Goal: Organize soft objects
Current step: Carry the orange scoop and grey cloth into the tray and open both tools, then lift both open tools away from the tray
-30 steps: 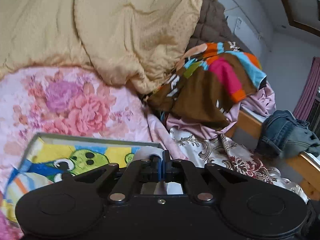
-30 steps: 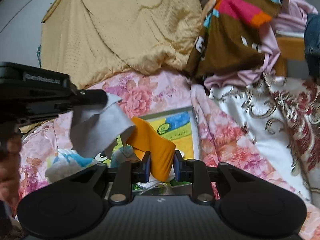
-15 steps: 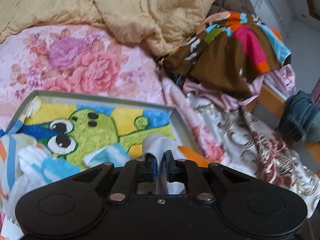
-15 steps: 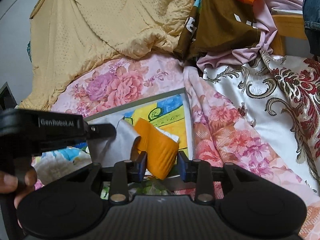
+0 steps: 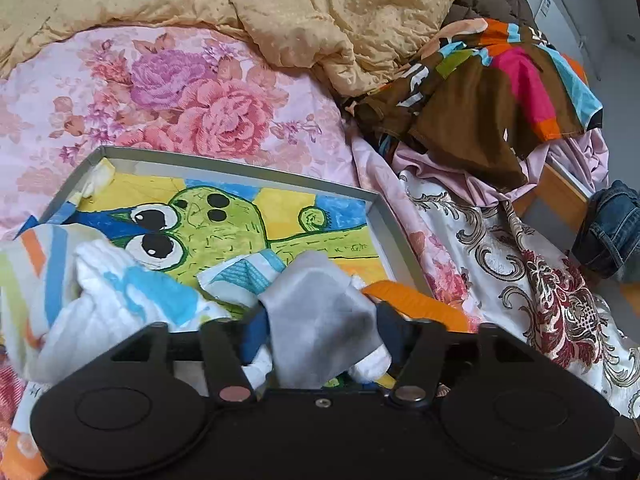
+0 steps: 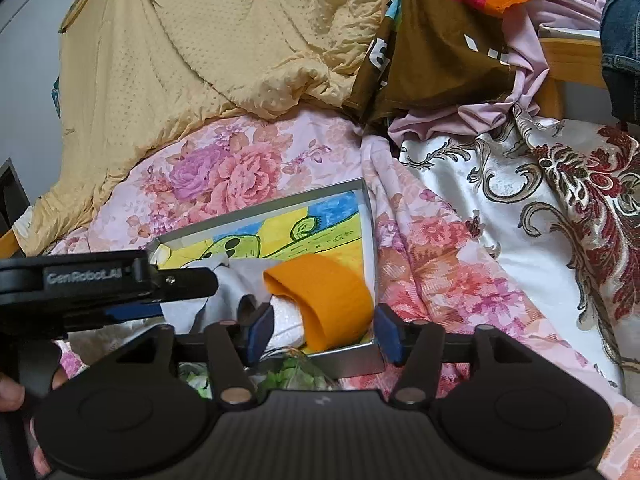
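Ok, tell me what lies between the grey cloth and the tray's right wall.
The orange cloth lies there, folded over, between the grey cloth and the right wall of the tray. The right wrist view shows it best.

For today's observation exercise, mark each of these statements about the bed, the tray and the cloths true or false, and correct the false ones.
1. The orange cloth lies in the tray. True.
2. The tray's bottom shows a green cartoon figure. True.
3. The grey cloth lies beside the jeans. False: it is at the tray, between the left gripper's opening jaws.
4. The blanket at the back is blue. False: it is yellow.
5. The right gripper is shut on the orange cloth. False: its jaws are opening, clear of it.
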Tool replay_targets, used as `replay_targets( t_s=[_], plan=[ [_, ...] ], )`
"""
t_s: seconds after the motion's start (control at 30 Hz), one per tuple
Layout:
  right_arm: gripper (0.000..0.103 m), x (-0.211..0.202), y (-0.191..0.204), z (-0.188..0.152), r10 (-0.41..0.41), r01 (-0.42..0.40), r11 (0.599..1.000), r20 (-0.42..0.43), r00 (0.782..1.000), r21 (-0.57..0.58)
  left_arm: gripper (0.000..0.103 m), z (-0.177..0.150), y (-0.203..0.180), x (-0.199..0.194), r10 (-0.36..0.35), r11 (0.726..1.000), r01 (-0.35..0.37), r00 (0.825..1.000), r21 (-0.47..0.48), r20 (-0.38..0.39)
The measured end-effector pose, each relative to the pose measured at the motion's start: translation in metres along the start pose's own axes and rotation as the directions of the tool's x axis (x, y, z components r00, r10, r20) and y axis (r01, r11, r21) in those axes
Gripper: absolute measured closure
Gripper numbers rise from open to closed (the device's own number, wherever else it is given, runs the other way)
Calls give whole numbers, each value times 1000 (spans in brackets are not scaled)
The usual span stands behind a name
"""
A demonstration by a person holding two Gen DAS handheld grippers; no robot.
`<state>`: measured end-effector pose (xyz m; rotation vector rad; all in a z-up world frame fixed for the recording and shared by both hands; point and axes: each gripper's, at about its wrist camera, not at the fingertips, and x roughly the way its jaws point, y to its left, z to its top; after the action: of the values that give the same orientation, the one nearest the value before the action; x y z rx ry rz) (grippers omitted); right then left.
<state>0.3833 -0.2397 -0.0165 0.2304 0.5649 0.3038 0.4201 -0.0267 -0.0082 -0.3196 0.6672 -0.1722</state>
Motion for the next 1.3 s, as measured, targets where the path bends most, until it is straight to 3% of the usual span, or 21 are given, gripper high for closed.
replay_targets(
  t_s=[0.23, 0.4, 0.6, 1.03, 1.3],
  plan=[
    [27, -20, 5, 1, -4, 4, 1000, 26, 1000, -11, 25, -8, -2, -23, 24, 999, -24, 1000, 26, 13],
    [15, -49, 11, 5, -4, 5, 1000, 76, 997, -14, 11, -13, 0, -54, 20, 1000, -20, 997, 7, 70],
    [5, -88, 21, 9, -3, 6, 1000, 139, 990, -23, 3, -20, 2, -95, 25, 1000, -24, 992, -8, 120],
    [0, -158, 55, -8, 11, 9, 996, 216, 976, -90, 1, -58, 5, -183, 44, 999, -44, 978, -6, 203],
    [0, -191, 74, -36, 8, 19, 993, 219, 976, -119, 1, -87, 4, -229, 71, 996, -83, 957, 30, 282]
  ],
)
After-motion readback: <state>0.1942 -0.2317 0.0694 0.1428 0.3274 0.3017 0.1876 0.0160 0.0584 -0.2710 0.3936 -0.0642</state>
